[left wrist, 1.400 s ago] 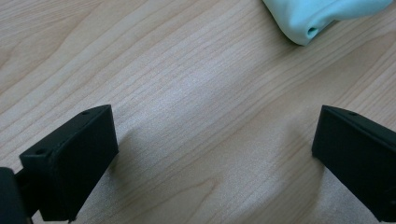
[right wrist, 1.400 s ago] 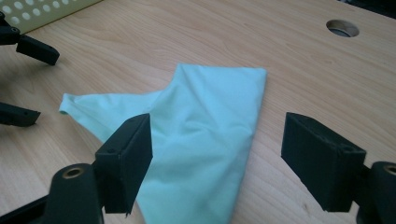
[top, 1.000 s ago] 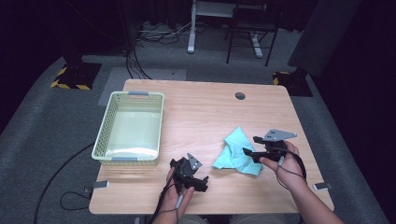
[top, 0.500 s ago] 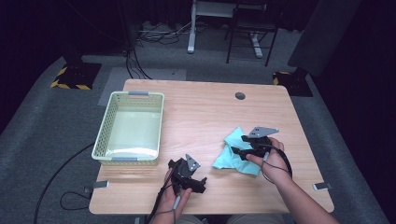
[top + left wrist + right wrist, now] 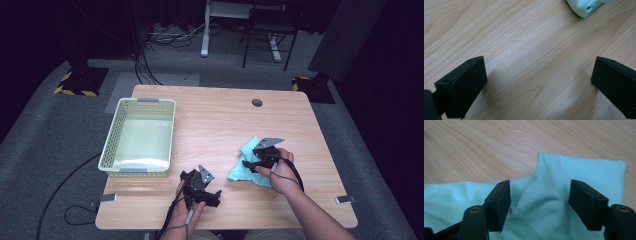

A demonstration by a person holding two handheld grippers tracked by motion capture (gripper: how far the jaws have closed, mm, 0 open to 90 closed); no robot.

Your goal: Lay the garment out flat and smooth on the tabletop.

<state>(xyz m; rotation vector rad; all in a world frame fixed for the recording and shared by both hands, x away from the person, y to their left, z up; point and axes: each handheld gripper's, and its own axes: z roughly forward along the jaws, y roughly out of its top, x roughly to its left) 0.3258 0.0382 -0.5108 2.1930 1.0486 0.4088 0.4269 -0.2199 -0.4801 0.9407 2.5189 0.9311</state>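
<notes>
While our right claw [image 5: 248,165] hovers over the turquoise cloth [image 5: 244,164] at lower right of centre in the high view, its jaws have just been closing a little yet still stand fairly wide, with a raised fold of the cloth [image 5: 549,192] between them and not yet pinched. We judge the step to be grasping that fold: we should lower until both pads flank the ridge, then close firmly so the fabric is caught, not the worktop [image 5: 220,117]. Our left claw [image 5: 210,191] rests wide and empty near the bottom edge, right of the pale green basket [image 5: 116,131].
</notes>
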